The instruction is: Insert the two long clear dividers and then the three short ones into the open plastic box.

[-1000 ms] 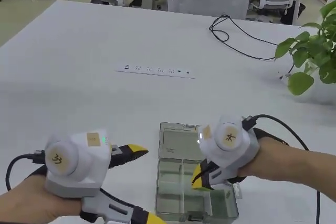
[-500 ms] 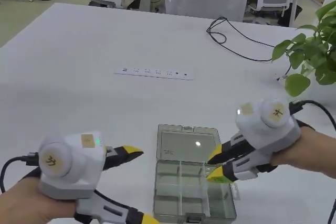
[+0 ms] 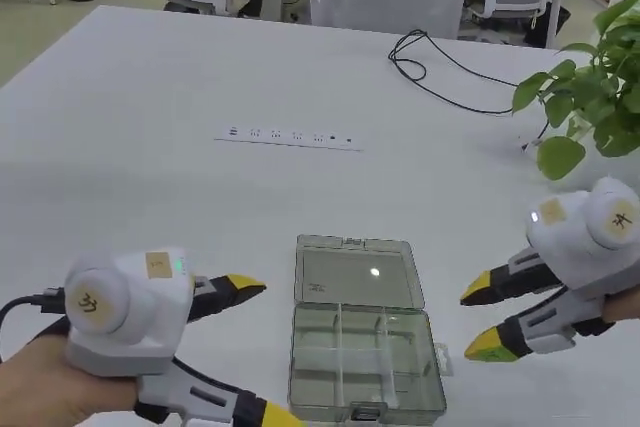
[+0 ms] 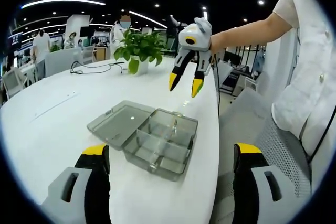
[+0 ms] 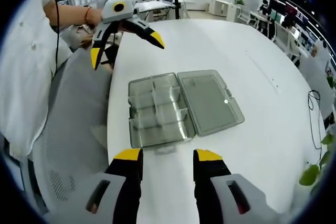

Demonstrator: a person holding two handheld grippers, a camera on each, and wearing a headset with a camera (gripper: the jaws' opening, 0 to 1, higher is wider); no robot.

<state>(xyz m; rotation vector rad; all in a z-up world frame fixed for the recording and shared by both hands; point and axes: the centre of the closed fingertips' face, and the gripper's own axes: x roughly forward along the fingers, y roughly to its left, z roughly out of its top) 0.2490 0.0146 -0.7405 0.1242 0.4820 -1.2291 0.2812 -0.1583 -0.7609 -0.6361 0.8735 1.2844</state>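
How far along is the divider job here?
Done: clear dividers already split the box into compartments; their count is unclear. In hand: nothing, left gripper and right gripper are open and empty. Remaining: possibly the small clear piece beside the box; the lid lies open.

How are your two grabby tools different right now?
The left tool has its jaws spread wide, while the right tool has its jaws open less. The left tool is on the left side of the plastic box, and the right tool is off to its right side. Both tools have yellow tips, both are empty, and neither one touches the box.
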